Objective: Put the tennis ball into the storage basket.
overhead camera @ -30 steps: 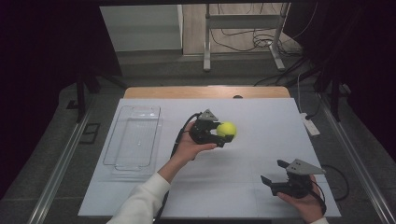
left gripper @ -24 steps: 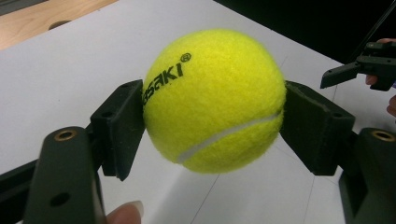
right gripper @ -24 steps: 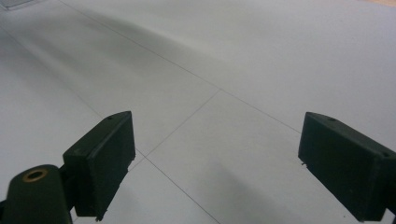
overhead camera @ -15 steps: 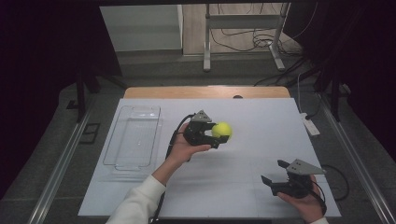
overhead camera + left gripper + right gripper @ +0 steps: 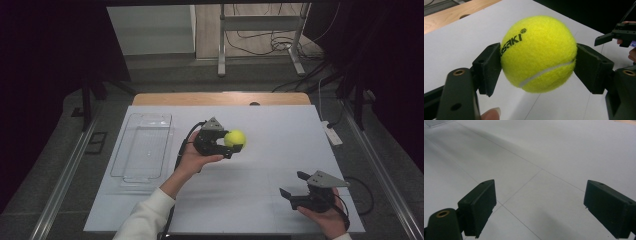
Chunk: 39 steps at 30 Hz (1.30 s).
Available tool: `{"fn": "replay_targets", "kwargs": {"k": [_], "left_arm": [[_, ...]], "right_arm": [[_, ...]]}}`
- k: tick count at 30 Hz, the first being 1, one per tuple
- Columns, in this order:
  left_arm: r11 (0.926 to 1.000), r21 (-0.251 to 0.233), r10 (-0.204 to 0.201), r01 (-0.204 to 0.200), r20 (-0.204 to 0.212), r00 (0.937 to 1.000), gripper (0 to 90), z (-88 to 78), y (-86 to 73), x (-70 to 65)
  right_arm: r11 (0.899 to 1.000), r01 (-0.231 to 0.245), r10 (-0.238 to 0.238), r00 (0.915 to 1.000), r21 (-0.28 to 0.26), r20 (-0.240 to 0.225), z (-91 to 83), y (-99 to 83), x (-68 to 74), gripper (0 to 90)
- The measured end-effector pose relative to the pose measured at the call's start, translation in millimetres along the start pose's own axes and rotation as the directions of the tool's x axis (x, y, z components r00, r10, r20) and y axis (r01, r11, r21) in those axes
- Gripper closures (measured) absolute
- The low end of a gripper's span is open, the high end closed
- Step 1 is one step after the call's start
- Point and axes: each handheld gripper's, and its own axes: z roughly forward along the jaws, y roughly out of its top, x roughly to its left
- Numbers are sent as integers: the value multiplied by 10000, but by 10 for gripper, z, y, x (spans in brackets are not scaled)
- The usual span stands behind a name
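Nearest to the person, the right hand-held gripper (image 5: 295, 189) rests low over the white table (image 5: 280, 130), released and with nothing between its jaws. Farther in, the left hand-held gripper (image 5: 231, 146) is grasping a yellow tennis ball (image 5: 234, 138) above the middle of the table. The step in hand seems to be the carrying. The clear tray (image 5: 142, 150) lies to its left; the next move probably calls for bringing the ball over it, then lowering before letting go.

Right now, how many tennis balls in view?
1. The yellow tennis ball is clamped between the jaws of the left gripper, held above the white table, right of the clear plastic tray. None hidden that I can tell.
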Motion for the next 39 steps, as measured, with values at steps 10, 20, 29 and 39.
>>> {"fn": "replay_targets", "kwargs": {"k": [10, 20, 29, 39], "left_arm": [[9997, -215, -97, 96, -56, 9999, 271, -86, 14, 43], [9989, -465, -84, 72, -255, 9996, 271, -197, 41, 59], [9963, -848, -145, 103, -491, 9987, 270, -332, 78, 103], [9936, -1119, -265, 183, -721, 9970, 270, -457, 99, 160]], "right_arm": [[10000, 34, -34, 10000, 4, -6, -3, 1, -1, 113], [10000, 40, -40, 10000, 14, -5, -4, 2, 2, 115], [10000, 50, -50, 10000, 13, -18, -4, 2, -1, 116], [10000, 77, -77, 10000, 46, -5, -2, 3, 2, 116]]}}
